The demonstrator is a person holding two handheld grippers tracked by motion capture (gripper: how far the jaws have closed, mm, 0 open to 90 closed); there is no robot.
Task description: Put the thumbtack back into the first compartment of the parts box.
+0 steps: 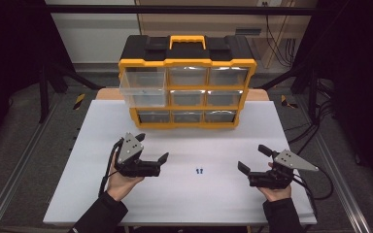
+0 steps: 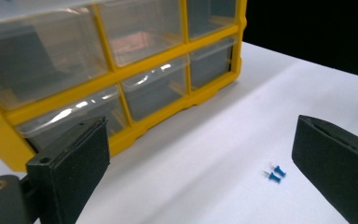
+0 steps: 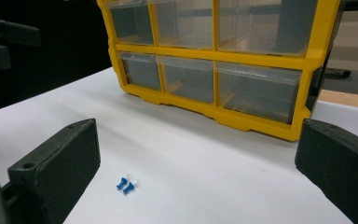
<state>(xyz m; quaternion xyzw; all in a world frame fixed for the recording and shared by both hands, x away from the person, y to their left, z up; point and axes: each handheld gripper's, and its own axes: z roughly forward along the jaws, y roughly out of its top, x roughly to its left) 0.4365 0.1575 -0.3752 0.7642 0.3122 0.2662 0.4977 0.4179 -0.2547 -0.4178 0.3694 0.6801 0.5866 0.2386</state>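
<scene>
Two small blue push pins [image 1: 199, 171] lie side by side, touching or almost so, on the bare white table [image 1: 184, 204], a little toward six o'clock from its middle. In the left gripper view the pins [image 2: 274, 173] sit at about four o'clock, close to the inner edge of the right-hand jaw but apart from it, metal tips pointing up and to the left. In the right gripper view they [image 3: 126, 185] rest at about seven o'clock, just beside the left-hand jaw, untouched.

The left gripper [image 1: 151, 149] is at nine o'clock from the pins, held in a hand that comes up from the near table edge; its jaws stand wide apart with nothing between them. The right gripper [image 1: 253, 159] is at three o'clock from the pins, likewise spread wide and empty. Both are well apart from the pins and face inward toward them.

At twelve o'clock, on the far part of the table, stands a yellow and black drawer cabinet [image 1: 187, 63] with a three-by-three grid of clear drawers and a yellow handle on top. Its top-left drawer [image 1: 143, 87] is pulled out toward the person; the others sit flush.
</scene>
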